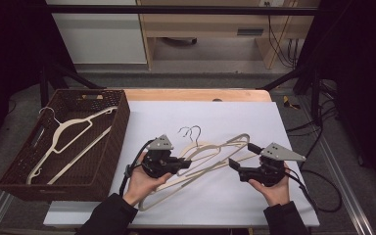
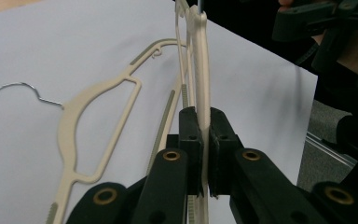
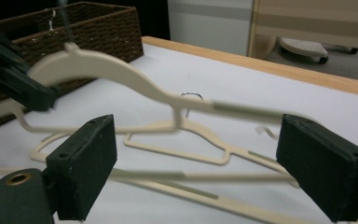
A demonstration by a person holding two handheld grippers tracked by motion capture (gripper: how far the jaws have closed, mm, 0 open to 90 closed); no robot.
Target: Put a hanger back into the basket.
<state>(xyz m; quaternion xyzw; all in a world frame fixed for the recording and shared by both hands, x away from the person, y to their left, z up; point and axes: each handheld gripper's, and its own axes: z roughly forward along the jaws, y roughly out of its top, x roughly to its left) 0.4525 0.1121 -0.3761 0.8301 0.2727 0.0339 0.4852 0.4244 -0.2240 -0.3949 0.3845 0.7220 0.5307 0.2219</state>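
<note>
My left gripper point(image 1: 182, 164) point(image 2: 205, 135) is shut on the edge of a cream plastic hanger point(image 1: 203, 166) point(image 2: 200, 70) and holds it tilted above the white sheet point(image 1: 200, 112). One arm of that hanger point(image 3: 112, 70) reaches across towards my right gripper point(image 1: 244, 155) point(image 3: 204, 165), which is open, with nothing pressed between its pads. A second cream hanger point(image 1: 235, 142) point(image 2: 98, 98) point(image 3: 182, 149) lies flat on the sheet under the first, its wire hook pointing to the far side. In the right gripper view, the left gripper point(image 3: 14, 79) is at the left edge.
A dark wicker basket point(image 1: 120, 127) point(image 3: 98, 28) stands at the left of the table with a third cream hanger point(image 1: 68, 132) inside. The table's wooden far edge point(image 1: 196, 94) runs behind the sheet. Cables trail off to the right.
</note>
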